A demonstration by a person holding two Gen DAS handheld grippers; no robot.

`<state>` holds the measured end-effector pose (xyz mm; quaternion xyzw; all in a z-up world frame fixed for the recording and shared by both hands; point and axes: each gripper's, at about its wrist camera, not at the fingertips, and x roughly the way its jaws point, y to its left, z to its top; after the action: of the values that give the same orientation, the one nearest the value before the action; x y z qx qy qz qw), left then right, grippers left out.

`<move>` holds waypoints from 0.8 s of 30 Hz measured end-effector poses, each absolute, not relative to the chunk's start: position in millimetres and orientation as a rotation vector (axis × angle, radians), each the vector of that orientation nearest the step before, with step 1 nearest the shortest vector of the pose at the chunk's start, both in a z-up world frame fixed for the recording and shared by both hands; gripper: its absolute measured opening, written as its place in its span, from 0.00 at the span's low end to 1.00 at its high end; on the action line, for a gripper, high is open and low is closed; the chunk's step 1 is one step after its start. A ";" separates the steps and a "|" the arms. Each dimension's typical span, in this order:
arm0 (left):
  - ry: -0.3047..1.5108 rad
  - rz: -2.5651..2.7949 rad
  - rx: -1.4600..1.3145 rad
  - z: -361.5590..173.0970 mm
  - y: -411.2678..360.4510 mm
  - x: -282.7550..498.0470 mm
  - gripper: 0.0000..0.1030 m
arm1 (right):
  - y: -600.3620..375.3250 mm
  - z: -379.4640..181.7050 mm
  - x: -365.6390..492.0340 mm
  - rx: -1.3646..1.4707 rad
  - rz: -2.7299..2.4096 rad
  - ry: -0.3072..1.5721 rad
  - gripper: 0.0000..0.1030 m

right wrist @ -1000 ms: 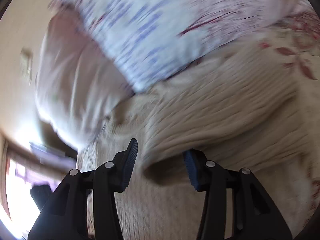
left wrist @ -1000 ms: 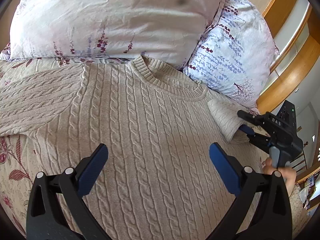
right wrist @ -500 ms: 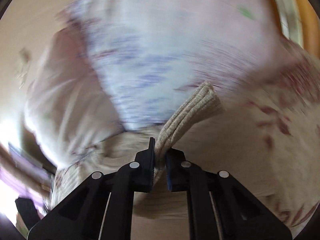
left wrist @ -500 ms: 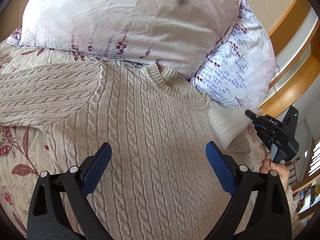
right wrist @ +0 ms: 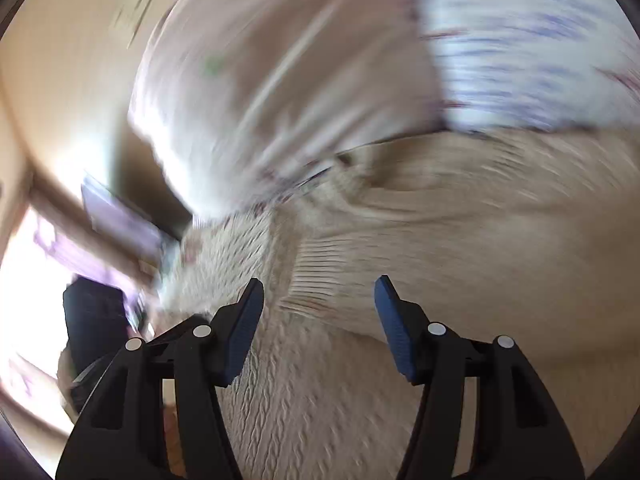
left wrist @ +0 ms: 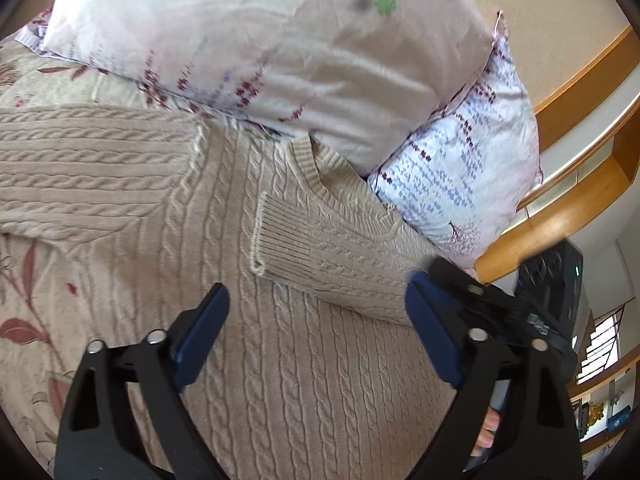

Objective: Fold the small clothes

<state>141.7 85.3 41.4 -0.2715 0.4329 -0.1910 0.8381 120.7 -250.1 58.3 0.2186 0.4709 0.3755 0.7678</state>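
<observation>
A beige cable-knit sweater (left wrist: pixel 280 360) lies flat on a floral bedspread (left wrist: pixel 28 312). Its right sleeve (left wrist: pixel 340 248) is folded across the chest, ribbed cuff (left wrist: pixel 276 232) just below the collar. The other sleeve (left wrist: pixel 80 168) stretches out to the left. My left gripper (left wrist: pixel 316 328) hovers over the sweater's body, jaws wide but closing, nothing between them. In the blurred right wrist view my right gripper (right wrist: pixel 318 320) stands above the cuff (right wrist: pixel 332 276), jaws opening, no cloth in them. The right gripper's body (left wrist: pixel 532 312) shows behind my left gripper's right finger.
Two pillows lean at the head of the bed: a pale pink floral one (left wrist: pixel 260 48) and a white one with blue print (left wrist: pixel 460 176). A wooden headboard and shelves (left wrist: pixel 560 184) stand at the right. A bright window (right wrist: pixel 28 280) is at the left.
The right gripper pinched the sleeve cuff, carried it left across the chest and let it go, jaws now apart. The left gripper's jaws narrowed a little and its view rolled.
</observation>
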 end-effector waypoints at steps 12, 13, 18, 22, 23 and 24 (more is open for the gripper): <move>1.093 -0.307 -0.568 3.6 57.6 176.3 0.45 | -442.5 -13.7 113.6 0.977 0.327 1.058 0.44; 1.093 -0.297 -0.573 2.3 58.7 177.8 0.42 | -440.5 -14.7 115.9 0.981 0.318 1.060 0.42; 1.086 -0.247 -0.580 0.2 60.9 191.5 0.23 | -444.0 -21.7 128.6 0.986 0.262 1.002 0.26; 1.083 -0.253 -0.571 1.7 61.5 205.3 0.08 | -442.4 -16.8 129.1 0.978 0.282 0.965 0.10; 1.067 -0.258 -0.573 5.6 62.4 206.0 0.08 | -445.1 -13.5 124.6 0.968 0.291 0.949 0.09; 1.033 -0.273 -0.574 12.6 63.9 206.0 0.08 | -443.8 -6.1 119.8 0.945 0.306 0.917 0.09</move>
<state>206.0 63.9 12.6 -0.2699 0.4853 -0.1283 0.8217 119.8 -443.8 -6.1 0.4375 0.4242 0.1416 0.7801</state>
